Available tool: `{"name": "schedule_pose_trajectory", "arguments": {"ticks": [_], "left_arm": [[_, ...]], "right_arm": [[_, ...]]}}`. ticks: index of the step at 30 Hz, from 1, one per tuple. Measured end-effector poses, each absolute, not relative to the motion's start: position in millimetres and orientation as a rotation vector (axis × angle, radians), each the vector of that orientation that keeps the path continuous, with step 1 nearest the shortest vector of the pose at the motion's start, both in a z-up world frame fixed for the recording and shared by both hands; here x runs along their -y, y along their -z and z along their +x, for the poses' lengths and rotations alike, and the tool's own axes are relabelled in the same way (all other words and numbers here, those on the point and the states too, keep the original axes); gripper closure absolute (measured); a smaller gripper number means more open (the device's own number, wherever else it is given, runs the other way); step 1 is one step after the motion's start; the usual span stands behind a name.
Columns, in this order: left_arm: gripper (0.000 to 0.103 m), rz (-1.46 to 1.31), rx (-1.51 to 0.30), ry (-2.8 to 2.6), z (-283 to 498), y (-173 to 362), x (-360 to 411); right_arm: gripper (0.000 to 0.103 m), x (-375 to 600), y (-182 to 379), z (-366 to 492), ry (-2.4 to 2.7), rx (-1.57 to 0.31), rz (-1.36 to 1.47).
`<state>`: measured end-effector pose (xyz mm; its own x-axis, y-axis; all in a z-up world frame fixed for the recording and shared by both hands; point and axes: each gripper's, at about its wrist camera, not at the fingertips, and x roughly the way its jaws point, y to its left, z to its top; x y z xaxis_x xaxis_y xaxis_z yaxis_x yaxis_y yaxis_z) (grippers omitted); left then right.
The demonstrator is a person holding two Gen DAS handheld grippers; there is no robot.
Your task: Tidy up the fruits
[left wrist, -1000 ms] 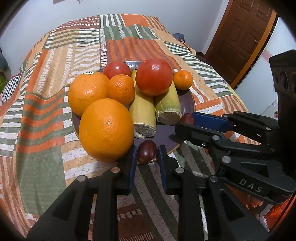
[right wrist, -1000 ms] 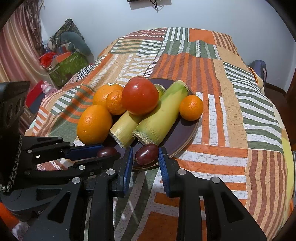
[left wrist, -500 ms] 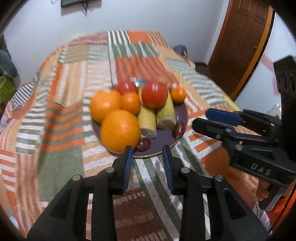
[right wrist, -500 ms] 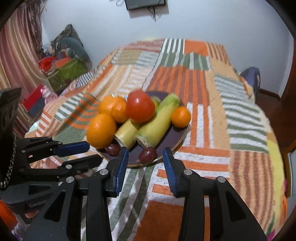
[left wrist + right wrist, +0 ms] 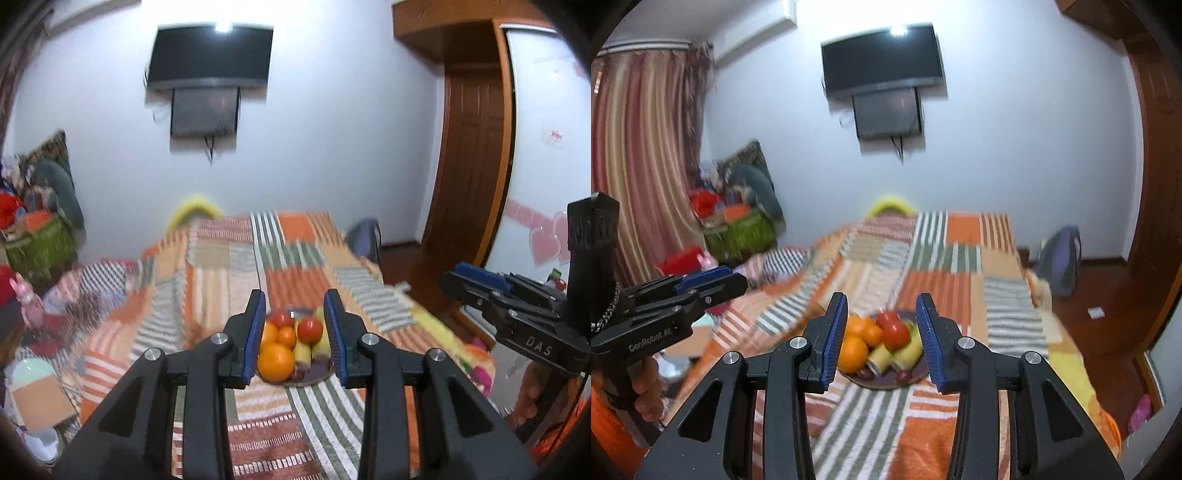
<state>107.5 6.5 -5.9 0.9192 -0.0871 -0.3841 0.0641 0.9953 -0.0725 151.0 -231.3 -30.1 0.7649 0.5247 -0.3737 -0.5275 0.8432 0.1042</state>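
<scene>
Two grippers hang over the near end of a patchwork bedspread (image 5: 229, 266), both spread wide with nothing between the blue pads. The left gripper (image 5: 294, 334) and the right gripper (image 5: 882, 339) each frame the plate (image 5: 916, 376) of fruit, which lies ahead of the fingertips and well apart from them. Bare bedspread runs from the plate's near rim back under the fingers, and more stretches beyond it toward the far wall.

On the plate, a large orange (image 5: 275, 362) sits at the near left, smaller oranges and a red tomato (image 5: 309, 329) behind it, and two cut yellow-green stalks (image 5: 907, 350) to the right. Dark plums (image 5: 903, 376) rest at the near rim.

Compared with half a second ago, both grippers have drawn back and tilted up: the plate appears far smaller, and the wall-mounted television (image 5: 208, 55) now fills the upper frame. The jaws also stand wider.

The left wrist view alone shows the wooden door (image 5: 472, 155) and pink heart decorations to the right of the claw. The right wrist view alone shows the striped curtain (image 5: 639, 155) to the left of its claw and the floor along the bed's right edge. Each view catches the other gripper at its margin.
</scene>
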Motion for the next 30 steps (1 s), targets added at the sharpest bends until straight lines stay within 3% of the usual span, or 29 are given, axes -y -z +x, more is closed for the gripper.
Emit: {"name": "schedule_pose_trajectory", "arguments": {"ticks": [3,6,11,16,20,30], "left_arm": [[0.066,-0.054,-0.329,0.079,80.9,-12.3,-1.8],[0.044,-0.027,-0.26,0.057,56.7,-23.9,7.0],[0.029,0.005,-0.201,0.044,31.0,-32.5,16.7],[0.012,-0.005,-0.178,0.029,16.9,-34.9,17.5],[0.008,-0.02,-0.176,0.032,11.1,-33.4,14.8],[0.003,-0.028,-0.178,0.037,7.4,-29.8,14.4]], "right_arm": [[0.067,232.9,13.6,126.8,-0.569,-0.331,-0.007],[0.05,235.1,1.2,106.7,-0.559,-0.262,0.006],[0.041,236.1,-8.2,89.5,-0.538,-0.189,0.009],[0.019,233.5,-7.9,84.7,-0.516,-0.154,0.01],[0.001,230.2,-5.8,76.3,-0.477,-0.127,-0.007],[0.0,230.6,-2.1,64.4,-0.452,-0.104,-0.019]]}}
